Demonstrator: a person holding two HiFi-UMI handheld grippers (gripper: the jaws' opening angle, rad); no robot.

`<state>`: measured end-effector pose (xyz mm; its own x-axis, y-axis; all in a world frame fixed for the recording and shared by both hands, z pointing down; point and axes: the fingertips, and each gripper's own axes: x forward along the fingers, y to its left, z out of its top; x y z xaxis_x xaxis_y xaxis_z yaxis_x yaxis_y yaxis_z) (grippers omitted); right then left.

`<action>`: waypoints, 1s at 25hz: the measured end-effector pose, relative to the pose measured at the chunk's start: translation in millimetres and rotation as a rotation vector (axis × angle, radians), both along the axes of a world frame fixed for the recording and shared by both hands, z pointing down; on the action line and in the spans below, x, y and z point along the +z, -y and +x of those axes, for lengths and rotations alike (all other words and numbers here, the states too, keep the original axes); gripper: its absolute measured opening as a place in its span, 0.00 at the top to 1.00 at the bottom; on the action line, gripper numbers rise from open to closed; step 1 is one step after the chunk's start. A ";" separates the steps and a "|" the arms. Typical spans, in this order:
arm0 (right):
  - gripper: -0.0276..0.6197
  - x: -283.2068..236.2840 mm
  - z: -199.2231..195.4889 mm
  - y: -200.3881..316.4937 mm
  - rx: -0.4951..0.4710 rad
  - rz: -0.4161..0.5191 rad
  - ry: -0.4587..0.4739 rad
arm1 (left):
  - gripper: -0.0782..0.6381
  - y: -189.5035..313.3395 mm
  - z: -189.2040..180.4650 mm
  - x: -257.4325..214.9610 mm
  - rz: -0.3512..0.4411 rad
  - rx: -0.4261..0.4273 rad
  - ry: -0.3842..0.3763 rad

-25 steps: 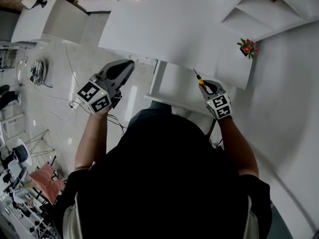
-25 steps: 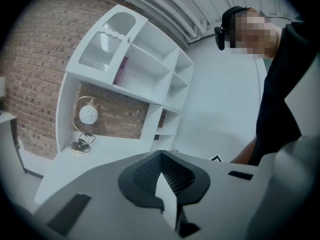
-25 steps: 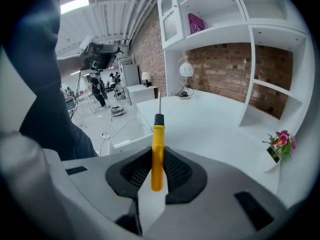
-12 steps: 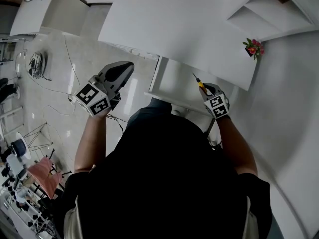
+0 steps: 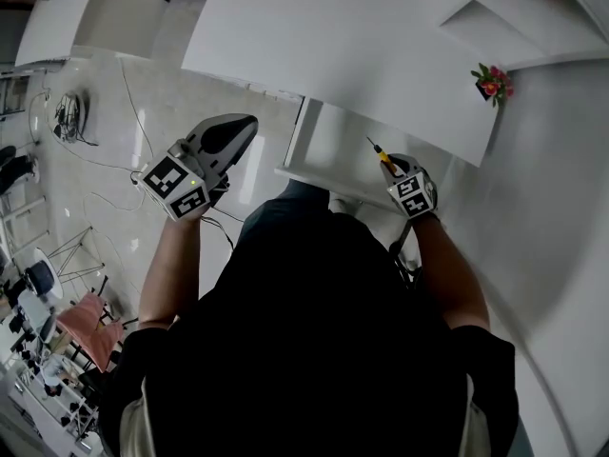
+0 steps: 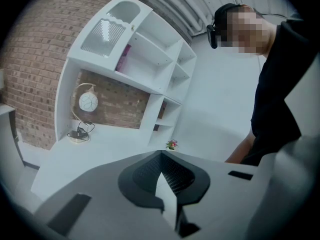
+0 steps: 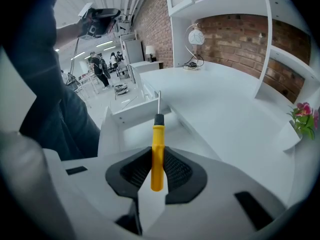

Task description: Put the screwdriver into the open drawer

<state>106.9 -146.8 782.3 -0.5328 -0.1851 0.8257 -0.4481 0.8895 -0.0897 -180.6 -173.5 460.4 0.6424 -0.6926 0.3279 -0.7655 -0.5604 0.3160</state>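
Screwdriver (image 7: 157, 149) clamped by its yellow handle in the right gripper (image 5: 411, 192), long axis running straight ahead of the jaws, tip over the open drawer (image 5: 328, 155) below the desk's (image 5: 343, 55) near edge. Probably only needs lowering and letting go. Left gripper (image 5: 203, 163) pinched together, empty, well off leftward. Visible in the right gripper view alone: bare drawer floor beneath the shaft.

screwdriver (image 5: 380, 152) over drawer (image 5: 333, 158) | drawer under desk (image 5: 343, 46) front | left gripper (image 5: 249, 122) left of drawer
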 end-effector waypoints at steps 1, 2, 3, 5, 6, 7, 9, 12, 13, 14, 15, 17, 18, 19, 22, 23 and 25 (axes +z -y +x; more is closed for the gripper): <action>0.83 1.4 -0.6 0.7 -0.005 0.000 -0.005 | 0.87 1.2 -0.2 1.3 -0.003 0.001 -0.001; 0.83 3.5 -0.6 1.0 -0.008 0.000 -0.010 | 0.87 2.2 -0.4 2.5 -0.006 0.002 -0.001; 0.83 6.6 0.1 1.3 -0.009 -0.002 -0.015 | 0.87 3.2 -0.4 3.7 -0.010 0.004 0.000; 0.83 13.6 2.4 2.3 -0.005 -0.006 -0.021 | 0.87 5.3 0.5 6.7 -0.016 0.009 0.002; 0.83 17.6 4.0 2.7 -0.002 -0.010 -0.024 | 0.87 6.0 1.5 8.6 -0.019 0.012 0.004; 0.83 21.5 5.5 3.1 -0.001 -0.013 -0.027 | 0.87 6.4 2.5 10.7 -0.023 0.014 0.006; 0.83 29.1 6.5 2.8 -0.007 -0.016 -0.035 | 0.87 7.2 2.7 14.7 -0.030 0.018 0.011; 0.83 38.1 4.0 2.8 -0.021 -0.019 -0.057 | 0.87 9.7 -1.7 19.1 -0.041 0.016 0.013; 0.83 40.3 3.0 3.2 -0.022 -0.025 -0.062 | 0.87 10.5 -3.1 20.3 -0.044 0.016 0.010; 0.83 42.1 1.8 3.6 -0.022 -0.030 -0.067 | 0.87 11.1 -4.0 21.5 -0.048 0.017 0.007; 0.83 44.1 0.7 3.6 -0.023 -0.035 -0.070 | 0.87 11.3 -4.3 22.7 -0.051 0.020 0.002; 0.83 49.7 -1.8 3.2 -0.026 -0.044 -0.075 | 0.87 11.7 -4.6 25.7 -0.060 0.029 -0.002; 0.83 52.9 -3.0 3.4 -0.026 -0.050 -0.076 | 0.87 12.5 -5.1 27.1 -0.063 0.032 -0.001; 0.83 56.2 -4.0 4.2 -0.025 -0.055 -0.078 | 0.87 13.8 -6.0 28.3 -0.066 0.033 0.000; 0.83 67.5 -6.3 5.1 -0.026 -0.068 -0.092 | 0.87 16.9 -11.1 31.4 -0.075 0.030 0.001; 0.83 70.5 -7.6 4.3 -0.029 -0.073 -0.097 | 0.87 17.1 -13.5 32.6 -0.079 0.028 0.002; 0.83 76.4 -9.3 2.9 -0.031 -0.081 -0.110 | 0.87 17.8 -17.9 35.8 -0.089 0.024 0.003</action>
